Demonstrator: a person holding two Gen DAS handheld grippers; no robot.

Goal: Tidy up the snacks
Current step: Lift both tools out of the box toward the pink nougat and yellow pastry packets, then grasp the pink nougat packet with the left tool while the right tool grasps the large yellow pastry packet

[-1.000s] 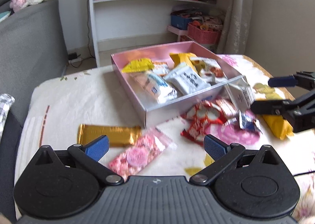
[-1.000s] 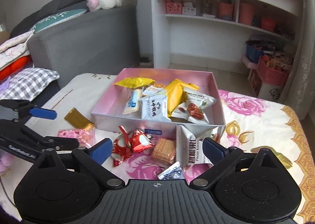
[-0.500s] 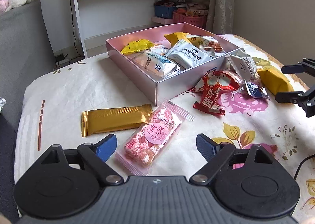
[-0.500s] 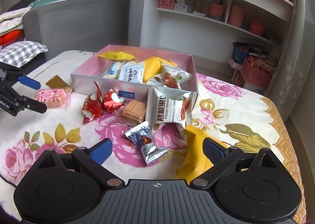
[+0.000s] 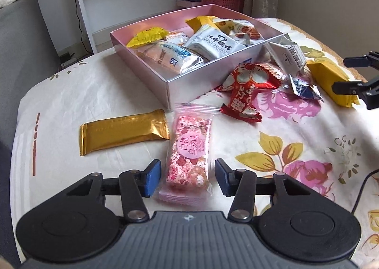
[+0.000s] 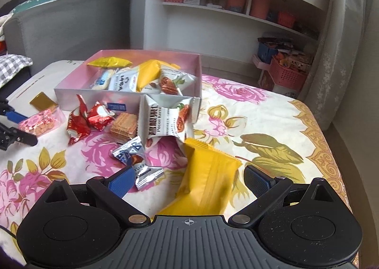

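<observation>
Snacks lie on the floral desk (image 5: 296,164). Left wrist view: left gripper (image 5: 188,177), fingers apart, straddles a pink packet (image 5: 189,148) beside a gold bar (image 5: 123,130). Right wrist view: right gripper (image 6: 189,180), fingers apart, straddles a yellow packet (image 6: 206,179); a white packet (image 6: 165,119) reading "Pecan" leans on the pink box (image 6: 90,92).

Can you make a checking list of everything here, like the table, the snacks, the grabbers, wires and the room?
Surface: flowered cloth covers the table.
Job's things: pink box holds several packets; pink packet, gold bar, red packets and yellow packet lie outside it.
Clutter: nothing seen.
Grippers: left gripper open around the pink packet; right gripper open around the yellow packet.
Cables: black wire at the table's edge.
Surroundings: white shelf, grey sofa.
</observation>
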